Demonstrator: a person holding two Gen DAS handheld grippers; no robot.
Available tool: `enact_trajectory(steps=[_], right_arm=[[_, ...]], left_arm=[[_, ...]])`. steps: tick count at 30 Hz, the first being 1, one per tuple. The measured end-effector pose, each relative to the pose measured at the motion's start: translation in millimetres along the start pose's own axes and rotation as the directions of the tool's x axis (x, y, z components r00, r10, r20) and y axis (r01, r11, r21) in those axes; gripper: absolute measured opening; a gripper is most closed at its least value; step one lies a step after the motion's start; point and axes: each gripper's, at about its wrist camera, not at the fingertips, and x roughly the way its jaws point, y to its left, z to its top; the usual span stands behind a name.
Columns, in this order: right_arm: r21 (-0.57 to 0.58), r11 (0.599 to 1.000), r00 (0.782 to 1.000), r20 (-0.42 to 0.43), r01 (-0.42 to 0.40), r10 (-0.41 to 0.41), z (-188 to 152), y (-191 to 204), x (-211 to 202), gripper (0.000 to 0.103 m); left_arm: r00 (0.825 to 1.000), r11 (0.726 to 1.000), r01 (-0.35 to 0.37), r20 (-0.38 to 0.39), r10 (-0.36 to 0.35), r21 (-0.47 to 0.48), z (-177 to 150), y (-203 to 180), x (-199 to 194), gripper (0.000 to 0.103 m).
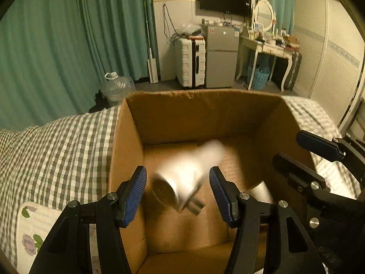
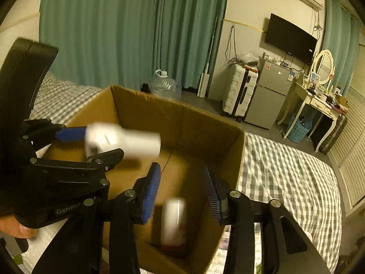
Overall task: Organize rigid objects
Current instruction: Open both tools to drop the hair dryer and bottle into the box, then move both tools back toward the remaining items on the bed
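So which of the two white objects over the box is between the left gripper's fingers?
The flared white bottle-shaped object, not the white cylinder by the right gripper.

Both wrist cameras peer steeply down, close above the open cardboard box [image 1: 205, 114], left from its near edge, right from its right side; both share the box and far wall.

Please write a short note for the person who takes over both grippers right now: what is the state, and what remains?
Left gripper: open. The white nozzle-shaped object is blurred between its fingers and seems to be dropping into the cardboard box.
Right gripper: open. A white cylinder is blurred below it, inside the box.
Done: both items apparently released.
Left: check that both settle inside, then withdraw.
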Motion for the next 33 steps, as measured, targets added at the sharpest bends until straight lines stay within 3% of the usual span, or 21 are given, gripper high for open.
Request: enact_trajectory(steps=[12,17,20,33], right_arm=[[0.036,0.999,0.992,0.128,0.007,-0.012,17.2,-11.1,-86.7,0.046],[0.049,0.999,0.978,0.208,0.015,-0.025,20.3,-7.6,-138.9,0.066],[0.052,0.999,0.969,0.245,0.015,-0.027,21.6,-4.3,-169.9,0.066],[0.071,0.996,0.926,0.37,0.045,-0.069,18.1,19.0,-281.1,0.092]], left_arm=[[0.991,0.996,0.014,0.132,-0.003,-0.088,17.8,21.1,-78.9,0.06],[0.978,0.995,0.002,0.206,0.018,-0.096,19.7,23.5,-126.7,0.06],[0.97,0.995,-0.007,0.241,0.031,-0.098,17.9,25.6,-154.1,0.06],[0.923,0.991,-0.044,0.375,0.089,-0.126,-0.3,39.1,-250.9,0.065]])
